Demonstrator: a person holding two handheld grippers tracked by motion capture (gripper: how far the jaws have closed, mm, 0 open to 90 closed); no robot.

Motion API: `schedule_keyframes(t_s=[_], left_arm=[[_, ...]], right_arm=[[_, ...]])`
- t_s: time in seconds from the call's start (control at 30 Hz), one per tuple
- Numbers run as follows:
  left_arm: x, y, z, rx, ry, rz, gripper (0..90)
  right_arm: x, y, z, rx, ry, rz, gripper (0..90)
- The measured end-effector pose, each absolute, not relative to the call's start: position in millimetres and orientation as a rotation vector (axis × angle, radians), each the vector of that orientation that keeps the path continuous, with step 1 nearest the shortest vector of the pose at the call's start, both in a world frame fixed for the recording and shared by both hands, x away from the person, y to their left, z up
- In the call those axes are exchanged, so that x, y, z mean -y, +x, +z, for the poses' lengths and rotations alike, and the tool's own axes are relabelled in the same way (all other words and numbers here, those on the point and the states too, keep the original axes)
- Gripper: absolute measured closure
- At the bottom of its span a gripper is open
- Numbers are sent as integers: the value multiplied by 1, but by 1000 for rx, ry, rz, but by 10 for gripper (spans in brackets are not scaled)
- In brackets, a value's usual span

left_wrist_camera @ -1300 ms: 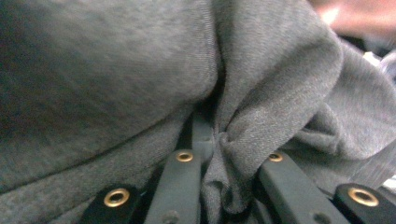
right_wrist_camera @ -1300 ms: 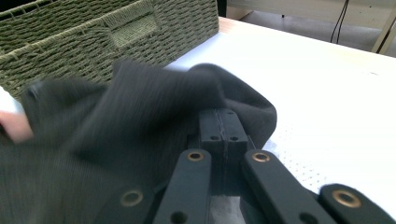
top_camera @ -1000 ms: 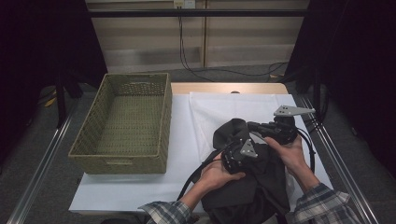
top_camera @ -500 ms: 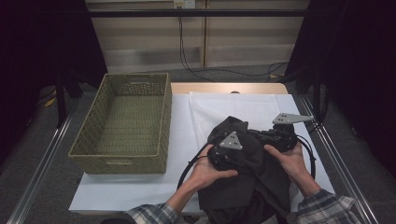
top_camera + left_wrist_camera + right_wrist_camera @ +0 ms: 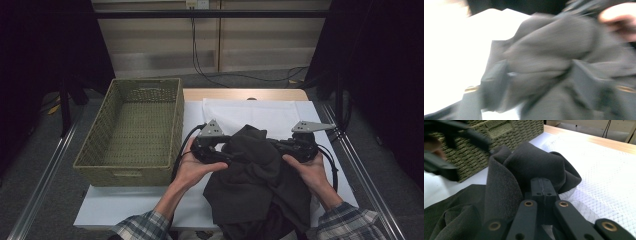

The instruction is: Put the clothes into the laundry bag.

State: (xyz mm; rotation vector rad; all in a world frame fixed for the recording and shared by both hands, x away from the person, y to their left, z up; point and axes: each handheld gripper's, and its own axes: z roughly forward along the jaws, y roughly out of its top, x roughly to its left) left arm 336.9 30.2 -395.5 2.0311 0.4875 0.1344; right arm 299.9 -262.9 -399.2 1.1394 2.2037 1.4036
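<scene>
A dark grey cloth (image 5: 255, 172) lies bunched on the white mat (image 5: 260, 112) in front of the person, with its near part hanging over the table's front edge. My right gripper (image 5: 278, 147) is at the cloth's right side. Its jaws (image 5: 541, 185) are pressed together on a raised fold of the cloth (image 5: 534, 162). At the cloth's left side is my left gripper (image 5: 227, 155). Its jaws have just been opening and now stand apart (image 5: 539, 85), with a bulge of the cloth (image 5: 554, 50) loose between them. That view is blurred.
A woven green basket (image 5: 135, 130), with nothing in it, stands on the left part of the table, close to the left hand (image 5: 192, 167). The table's wooden far edge (image 5: 245, 94) lies beyond the mat. Metal rails (image 5: 350, 160) run along both sides.
The left gripper has moved left, away from the right gripper and toward the basket, and its jaws have parted. The cloth now spreads wider between the two. The right hand stayed put.
</scene>
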Motion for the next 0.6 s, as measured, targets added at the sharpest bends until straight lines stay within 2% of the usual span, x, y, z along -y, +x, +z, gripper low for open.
schedule_keyframes(t_s=[0.07, 0.17, 0.27, 0.3, 0.33, 0.37, 0.4, 0.43, 0.5, 0.6], left_arm=[[-28, 348, -407, -526, 2063, 128, 160], [-20, 361, -427, -569, 2111, 79, 81], [-10, 368, -442, -571, 2159, 46, 74], [-5, 370, -447, -574, 2147, 18, 98], [-2, 370, -449, -557, 2140, -2, 185], [-1, 369, -449, -528, 2146, -17, 328], [1, 367, -449, -500, 2132, -32, 419], [3, 364, -447, -480, 2128, -26, 558], [4, 357, -439, -452, 2125, -14, 768], [3, 350, -429, -434, 2080, -17, 841]], right_arm=[[263, 300, -399, -2208, 1136, 1405, 900], [263, 300, -399, -2211, 1133, 1406, 900], [263, 300, -399, -2213, 1131, 1408, 900], [263, 300, -399, -2214, 1129, 1409, 900], [263, 300, -399, -2215, 1127, 1409, 900], [263, 300, -399, -2216, 1126, 1408, 900], [263, 301, -399, -2216, 1129, 1408, 900], [263, 301, -399, -2218, 1124, 1406, 900], [264, 301, -400, -2216, 1126, 1407, 900], [265, 302, -400, -2206, 1138, 1411, 900]])
